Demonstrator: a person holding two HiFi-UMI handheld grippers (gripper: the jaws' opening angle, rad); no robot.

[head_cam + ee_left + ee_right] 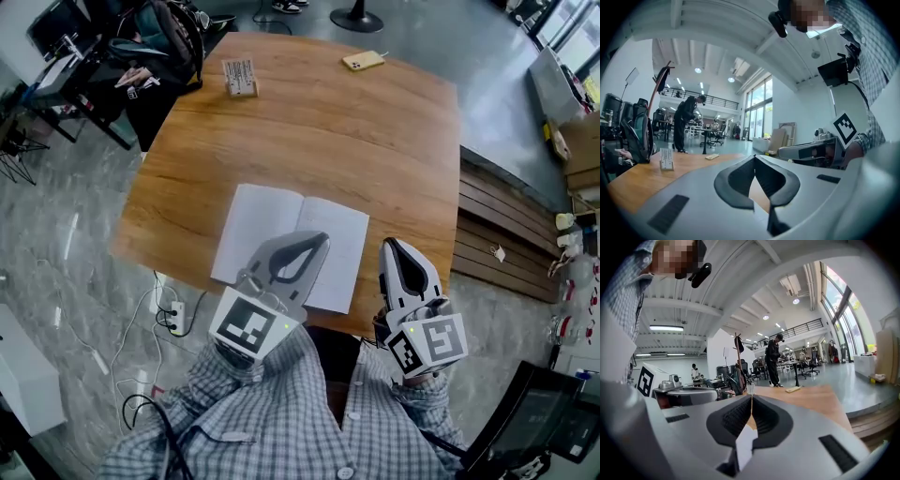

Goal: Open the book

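Left hand-held gripper [315, 241]: jaws closed, pads meeting tip to tip, nothing between them. The left gripper view confirms this: the left hand-held gripper [754, 157] shows its dark pads joined at the tips. It is held above the near half of the book, clear of the pages, and points roughly level.

Right hand-held gripper [390, 247]: jaws likewise closed and empty. In the right gripper view the right hand-held gripper [751, 398] has its pads pressed together along one line. It is just beyond the book's right edge, on the near side, raised off the surface.

Book [262, 223]: lying open and flat, two white pages showing, spine line running away from the person. No gripper touches it.

Table [319, 131]: wooden, with rounded corners. The book rests by its near edge.

Beyond the book, at the far edge, lies a phone [364, 61] in a yellow case. Beyond the book and to its left stands a small card holder [241, 78]. Both are well apart from the book.

Left of the book, off the table, a power strip [172, 314] lies on the floor.

Nearer than the book, the person's checked shirt [272, 412] is in view.
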